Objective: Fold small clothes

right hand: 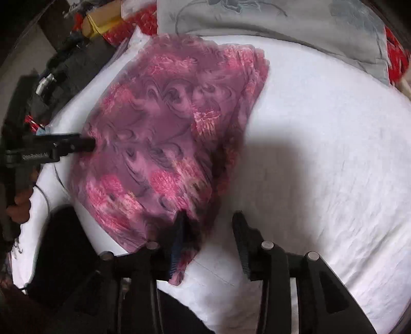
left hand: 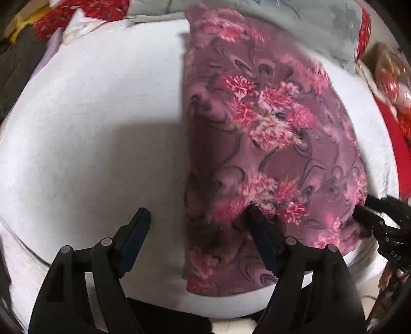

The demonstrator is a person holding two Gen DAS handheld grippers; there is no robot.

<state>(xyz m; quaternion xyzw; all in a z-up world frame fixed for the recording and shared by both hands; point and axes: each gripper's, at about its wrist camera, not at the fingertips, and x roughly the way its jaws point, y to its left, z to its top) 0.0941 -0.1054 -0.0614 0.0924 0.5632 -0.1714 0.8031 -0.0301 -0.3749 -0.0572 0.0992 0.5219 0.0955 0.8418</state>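
Note:
A purple garment with pink flowers (left hand: 269, 144) lies folded on a white sheet (left hand: 97, 128). My left gripper (left hand: 197, 213) is open; its right finger (left hand: 262, 236) rests on the garment's near part and its left finger is over bare sheet. My right gripper (left hand: 370, 218) shows at the garment's right edge. In the right wrist view the garment (right hand: 164, 138) lies to the left, and my right gripper (right hand: 210, 218) is open with its left finger (right hand: 179, 231) on the garment's near corner. My left gripper (right hand: 87, 145) touches the garment's left edge there.
A grey patterned cloth (right hand: 269, 23) lies at the far edge of the sheet. Red patterned fabric (left hand: 84, 12) and a yellow item (right hand: 102, 20) sit beyond it. Dark clutter (right hand: 51, 77) lies to the left of the sheet. Bare white sheet (right hand: 321, 154) spreads to the right of the garment.

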